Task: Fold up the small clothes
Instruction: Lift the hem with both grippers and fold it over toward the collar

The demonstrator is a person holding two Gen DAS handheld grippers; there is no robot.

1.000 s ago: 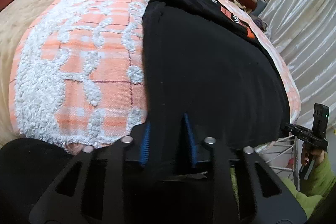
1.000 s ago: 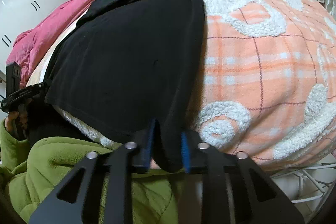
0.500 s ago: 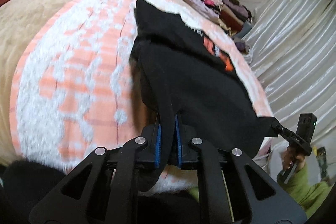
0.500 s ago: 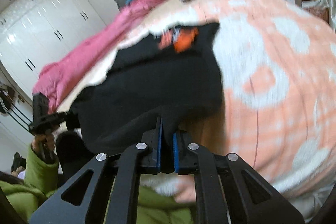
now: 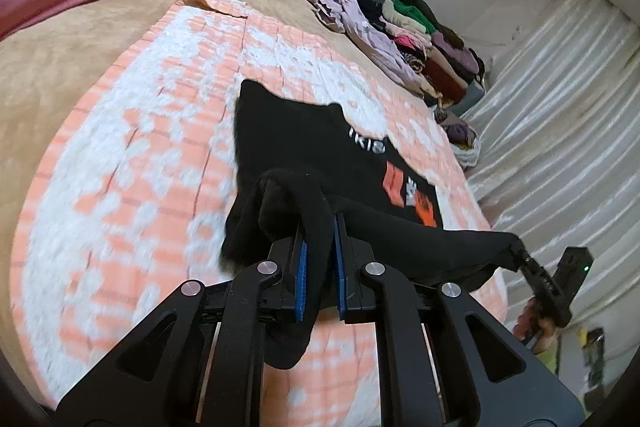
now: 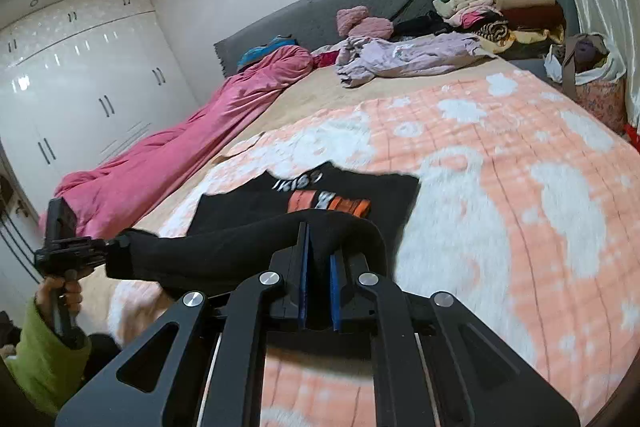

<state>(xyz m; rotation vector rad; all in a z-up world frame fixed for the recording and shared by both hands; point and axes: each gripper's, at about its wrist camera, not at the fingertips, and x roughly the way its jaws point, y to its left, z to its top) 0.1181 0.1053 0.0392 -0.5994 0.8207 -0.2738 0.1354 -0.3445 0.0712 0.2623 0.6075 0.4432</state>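
- Clearly, the left claw (image 5: 319,269) was clamped on a bunched near edge of the black garment (image 5: 288,143), cloth being pinched between its blue pads and a loose fold hanging down below them.
- The right claw (image 6: 319,285) was likewise closed on the same black garment (image 6: 256,247), black fabric being gripped between its two blue pads.
- Between the two claws the gripped edge was held up off the bed and stretched into a sagging band; beyond both claws the rest of the garment lay flat on the orange-and-white blanket (image 5: 132,155), its orange and white print (image 6: 328,205) facing up just past the raised edge.
- In the left wrist view the right claw (image 5: 520,253) was seen far to the right of the left claw, held by a hand (image 5: 536,327).
- In the right wrist view the left claw (image 6: 116,245) was seen to the left, held by a hand (image 6: 60,297) in a green sleeve (image 6: 44,359).
- Far beyond the claws, a pile of folded clothes (image 6: 504,3) and a lilac garment (image 6: 408,57) were seen by the grey headboard (image 6: 320,11); a pink quilt (image 6: 180,155) lay along the bed's left side in the right wrist view.
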